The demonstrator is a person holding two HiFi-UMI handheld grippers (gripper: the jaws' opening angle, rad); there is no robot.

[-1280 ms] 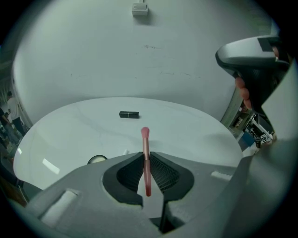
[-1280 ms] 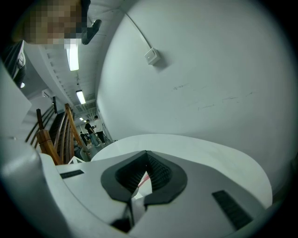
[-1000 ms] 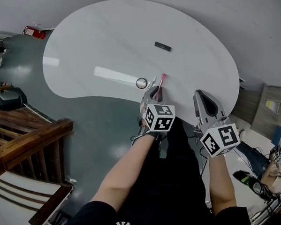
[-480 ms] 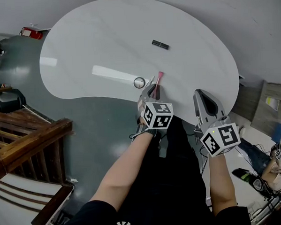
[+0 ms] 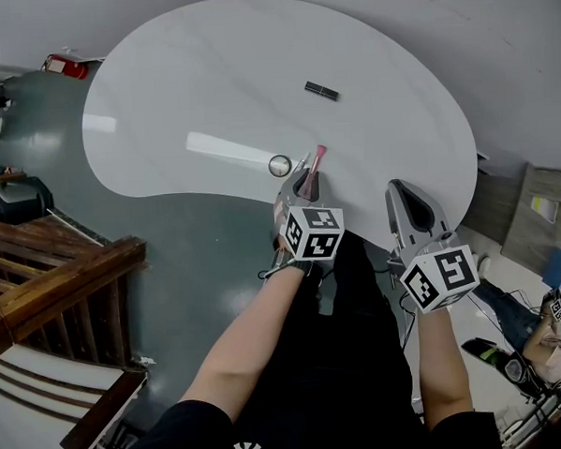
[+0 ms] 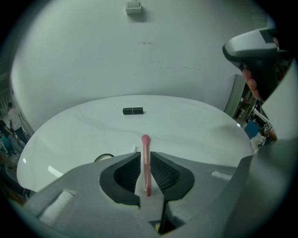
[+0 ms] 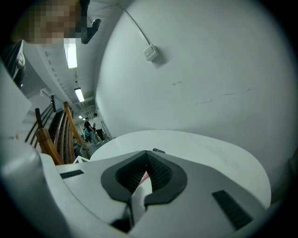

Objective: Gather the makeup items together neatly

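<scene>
At near tabletop [image 5: 207, 82] edge, left tool [image 6: 145, 157] pinches pink brush [image 6: 145, 139] mid-handle. Brush likely light, stiff, slippery along slim handle; bristles soft, so grip handle. Right tool [image 7: 146, 155] pressed together, empty.

Pink brush [image 6: 145, 158]: clamped in left hand-held gripper [image 5: 306, 182], bristles pointing away.
Round compact [image 5: 280, 164]: flat, just beside it.
Black tube [image 5: 321, 92]: lying well apart.

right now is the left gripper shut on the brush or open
Shut on the brush: the left gripper's fingers pinch its pink handle from both sides, the head poking out past them.
</scene>
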